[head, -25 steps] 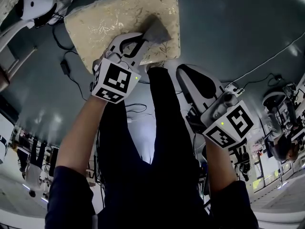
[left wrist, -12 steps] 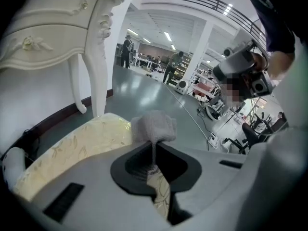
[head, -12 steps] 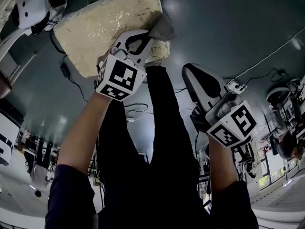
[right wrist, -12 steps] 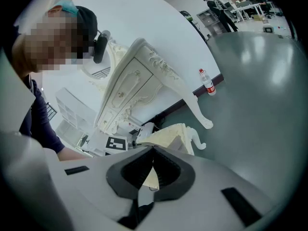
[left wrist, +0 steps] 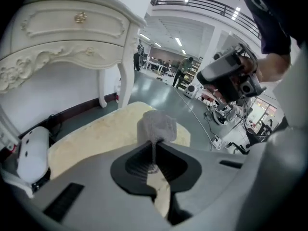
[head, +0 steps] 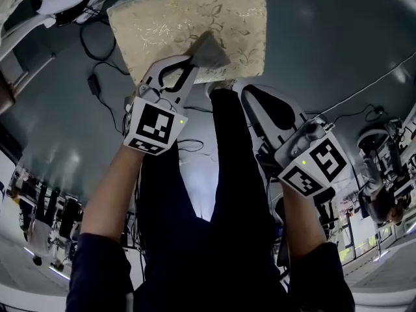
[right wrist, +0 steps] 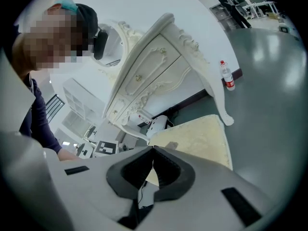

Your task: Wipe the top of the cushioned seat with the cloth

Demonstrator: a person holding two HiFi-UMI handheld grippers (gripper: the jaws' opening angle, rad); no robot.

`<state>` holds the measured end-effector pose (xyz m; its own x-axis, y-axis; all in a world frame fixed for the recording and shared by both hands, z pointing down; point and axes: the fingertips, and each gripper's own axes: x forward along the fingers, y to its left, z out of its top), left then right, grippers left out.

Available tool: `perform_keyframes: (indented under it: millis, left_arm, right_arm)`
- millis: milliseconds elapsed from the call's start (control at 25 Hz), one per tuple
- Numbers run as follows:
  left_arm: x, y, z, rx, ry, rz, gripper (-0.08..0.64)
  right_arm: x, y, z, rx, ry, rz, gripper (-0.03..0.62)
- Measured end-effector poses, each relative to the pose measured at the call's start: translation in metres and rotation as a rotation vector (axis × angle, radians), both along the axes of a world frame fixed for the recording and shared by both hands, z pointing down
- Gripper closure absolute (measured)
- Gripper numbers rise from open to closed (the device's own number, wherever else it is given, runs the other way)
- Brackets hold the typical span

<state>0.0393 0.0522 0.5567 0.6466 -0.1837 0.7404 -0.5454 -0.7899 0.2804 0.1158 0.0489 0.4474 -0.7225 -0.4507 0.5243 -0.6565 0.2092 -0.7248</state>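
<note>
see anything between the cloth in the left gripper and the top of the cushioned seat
Nothing visible: the left gripper, shut on the cloth, holds it right over the cushioned seat near its closer edge.

Grey cloth (head: 209, 51); cream cushioned seat (head: 169, 15), seemingly gold floral pattern

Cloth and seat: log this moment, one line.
left gripper: shut on cloth | cloth: at near edge of cushioned seat | right gripper: shut, empty
</note>
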Motion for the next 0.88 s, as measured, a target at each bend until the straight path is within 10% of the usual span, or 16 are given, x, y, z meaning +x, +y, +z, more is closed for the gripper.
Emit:
perform_keyframes:
  millis: [400, 880]
  left_arm:
    - [-0.124, 0.035, -0.001, -0.009, -0.032, -0.105, 0.532]
    - [-0.12, 0.057, 0.022, -0.021, -0.015, -0.099, 0.534]
  right_arm:
    - [-0.116, 0.014, -0.005, -0.001, -0.021, -0.118, 0.566]
    - [-0.115, 0.032, 0.006, -0.023, 0.013, -0.14, 0.567]
